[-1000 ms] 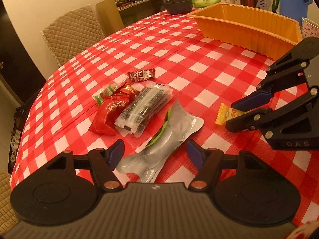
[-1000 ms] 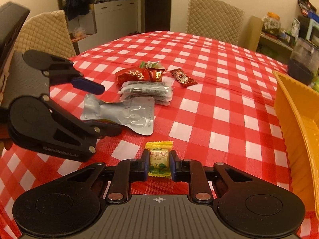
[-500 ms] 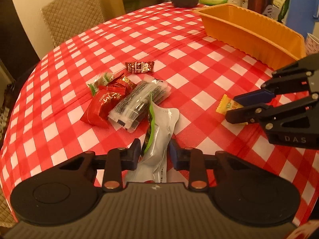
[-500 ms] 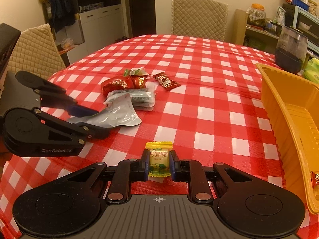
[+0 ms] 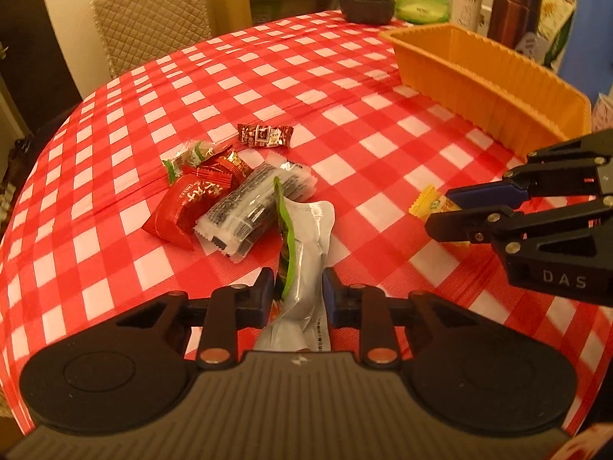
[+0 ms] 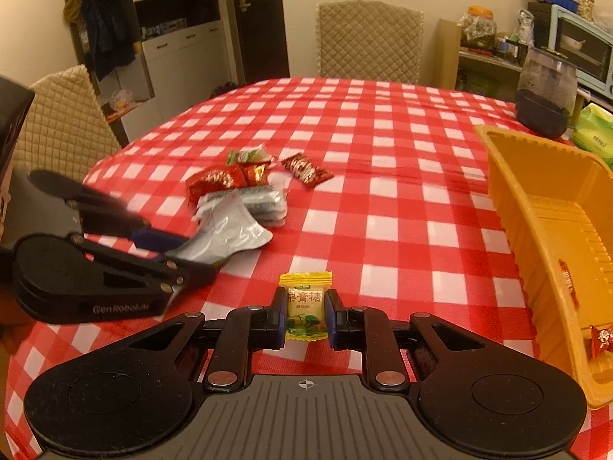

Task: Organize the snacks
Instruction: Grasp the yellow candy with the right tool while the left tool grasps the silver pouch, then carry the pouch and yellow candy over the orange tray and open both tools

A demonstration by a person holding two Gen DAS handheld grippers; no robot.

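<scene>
Two grips we see: our left gripper (image 5: 299, 291) has its fingers pinched on the silver pouch (image 5: 306, 245). Our right gripper (image 6: 305, 318) clamps the yellow candy (image 6: 306, 306) (orange tray (image 6: 551, 230) nearby on the bench (image 6: 383, 199)).

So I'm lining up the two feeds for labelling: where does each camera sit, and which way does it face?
Left wrist: on the left gripper, looking along its fingers, shut on the silver pouch, toward the orange bin; the right gripper enters from the right.
Right wrist: on the right gripper, shut on the yellow candy, facing the chairs; the left gripper shows at left.
Shared: snack pile, bin, checkered tablecloth.
</scene>
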